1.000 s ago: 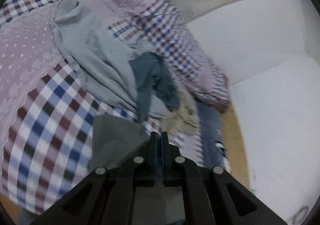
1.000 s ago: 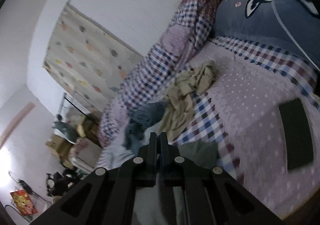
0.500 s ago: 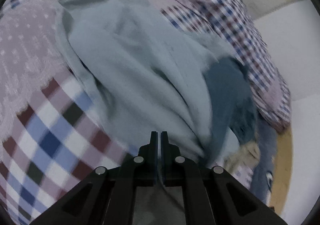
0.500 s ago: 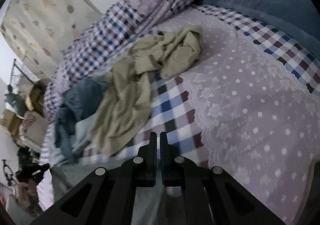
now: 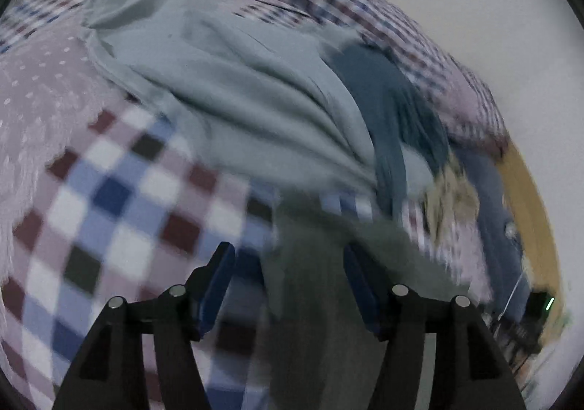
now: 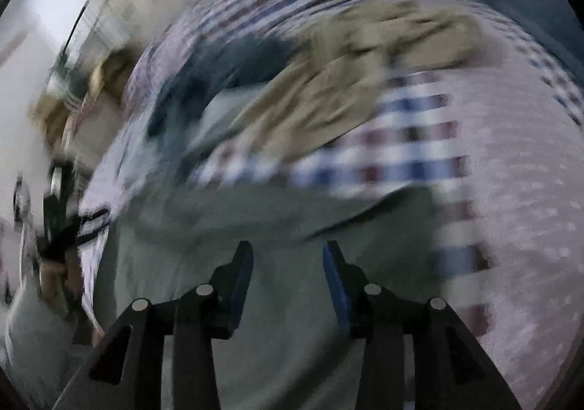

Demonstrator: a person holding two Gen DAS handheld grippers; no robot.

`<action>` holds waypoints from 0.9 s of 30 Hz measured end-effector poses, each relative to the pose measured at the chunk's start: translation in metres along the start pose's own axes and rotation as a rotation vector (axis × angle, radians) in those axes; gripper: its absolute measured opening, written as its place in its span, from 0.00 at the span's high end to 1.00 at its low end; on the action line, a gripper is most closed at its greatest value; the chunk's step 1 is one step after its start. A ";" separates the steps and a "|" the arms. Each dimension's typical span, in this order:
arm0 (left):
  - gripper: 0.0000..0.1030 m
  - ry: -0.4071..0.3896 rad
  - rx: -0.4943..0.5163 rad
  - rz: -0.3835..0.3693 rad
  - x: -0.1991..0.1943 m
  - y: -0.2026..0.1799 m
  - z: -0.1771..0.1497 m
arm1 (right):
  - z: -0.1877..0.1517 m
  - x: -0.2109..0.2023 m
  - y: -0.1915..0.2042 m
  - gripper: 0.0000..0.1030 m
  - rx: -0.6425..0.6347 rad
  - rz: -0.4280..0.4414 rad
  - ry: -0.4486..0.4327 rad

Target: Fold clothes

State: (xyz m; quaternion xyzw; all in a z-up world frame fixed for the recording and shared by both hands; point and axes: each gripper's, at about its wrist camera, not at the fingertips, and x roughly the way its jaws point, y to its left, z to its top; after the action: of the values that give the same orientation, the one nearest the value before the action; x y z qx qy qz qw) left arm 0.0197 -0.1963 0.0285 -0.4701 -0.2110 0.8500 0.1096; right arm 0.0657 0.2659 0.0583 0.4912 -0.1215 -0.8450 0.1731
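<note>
1. You are holding your left gripper [image 5: 286,253] with its fingers [image 5: 219,275] spread wide apart, gripping nothing; a grey-green garment [image 5: 328,264] is lying on the bed [image 5: 91,191] right under and between them.
2. Your right gripper [image 6: 288,253] is also standing open, its blue-padded fingers [image 6: 334,275] hovering over the same grey-green garment [image 6: 277,220], which is spreading flat across the checked bedspread [image 6: 401,154]. Whether the fingers are touching the cloth, the blur is hiding.
3. Beyond the grey-green garment, in the left view, a pale blue-grey garment [image 5: 237,89] is lying rumpled across the bed, with a dark teal garment [image 5: 394,111] draping over its right edge.
4. A beige garment [image 6: 365,63] is lying crumpled just beyond the grey-green garment in the right view; in the left view it is showing only as a small beige patch [image 5: 452,198] right of the teal one.
5. A checked quilt [image 5: 365,8] is bunching behind the pile, against the white wall [image 5: 492,8].
6. Both views are smearing with motion, the right one heavily.
</note>
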 end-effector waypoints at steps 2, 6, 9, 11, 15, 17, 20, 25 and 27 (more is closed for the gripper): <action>0.37 0.009 0.097 0.050 0.002 -0.014 -0.013 | -0.001 0.019 0.022 0.58 -0.059 -0.002 0.055; 0.65 0.004 0.187 0.118 0.007 -0.030 -0.025 | 0.004 0.066 0.059 0.59 -0.136 -0.017 0.145; 0.70 -0.008 0.160 0.104 0.010 -0.025 -0.028 | 0.023 0.087 0.068 0.59 -0.147 -0.068 0.154; 0.72 -0.014 0.134 0.087 0.006 -0.018 -0.025 | 0.040 0.101 0.072 0.61 -0.151 -0.102 0.159; 0.73 -0.006 0.091 0.051 0.009 -0.014 -0.018 | 0.103 0.111 0.070 0.65 -0.114 -0.254 0.023; 0.73 -0.003 0.077 0.031 0.011 -0.013 -0.013 | 0.113 0.096 0.065 0.62 -0.054 -0.284 -0.075; 0.62 -0.033 0.067 -0.011 0.010 -0.007 0.001 | 0.104 0.066 0.059 0.62 0.005 -0.210 -0.167; 0.38 -0.078 0.087 -0.033 0.015 0.009 0.030 | 0.081 0.017 0.046 0.58 0.043 -0.136 -0.271; 0.38 -0.064 0.086 -0.031 0.023 0.015 0.040 | 0.063 0.002 0.037 0.57 0.006 -0.148 -0.266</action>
State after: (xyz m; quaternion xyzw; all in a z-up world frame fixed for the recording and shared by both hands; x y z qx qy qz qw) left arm -0.0264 -0.2108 0.0232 -0.4339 -0.1849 0.8712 0.1362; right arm 0.0165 0.2334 0.1014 0.3829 -0.1091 -0.9128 0.0913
